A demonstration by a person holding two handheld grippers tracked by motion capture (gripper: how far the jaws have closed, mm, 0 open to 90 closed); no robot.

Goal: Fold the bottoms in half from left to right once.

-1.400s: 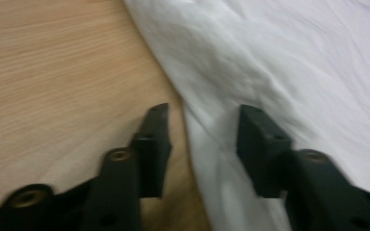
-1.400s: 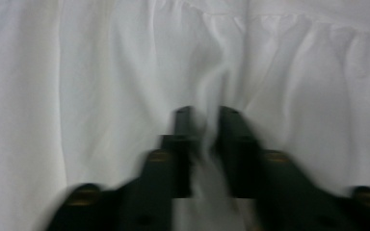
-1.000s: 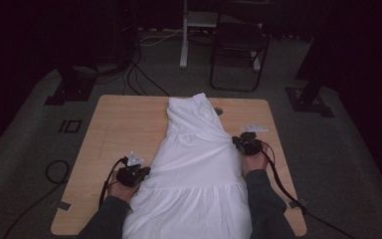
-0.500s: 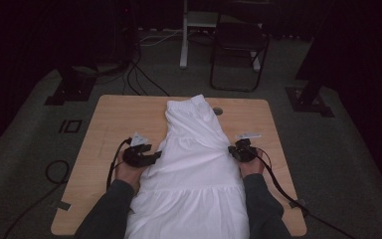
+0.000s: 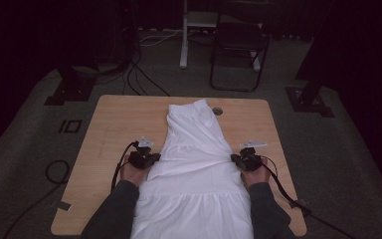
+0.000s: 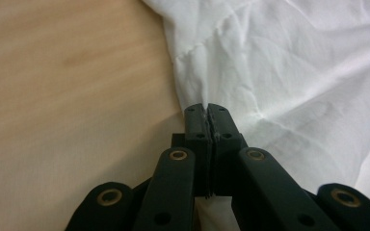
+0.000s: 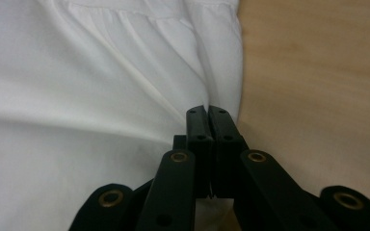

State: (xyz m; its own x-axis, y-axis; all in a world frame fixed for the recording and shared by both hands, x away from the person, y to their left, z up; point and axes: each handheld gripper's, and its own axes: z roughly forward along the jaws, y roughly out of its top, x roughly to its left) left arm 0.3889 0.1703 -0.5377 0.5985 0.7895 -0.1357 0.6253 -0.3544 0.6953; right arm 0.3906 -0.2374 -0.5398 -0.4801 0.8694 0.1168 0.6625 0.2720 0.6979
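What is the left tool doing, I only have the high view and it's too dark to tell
Observer: In the left gripper view the left tool is shut on the edge of the white dress, with cloth pinched between its jaws.
Operator: And the right one?
Observer: The right tool is shut on the dress's opposite edge, beside bare wooden table.
Operator: Any detail near it?
Observer: A gathered seam with small pleats runs just beyond that tool.
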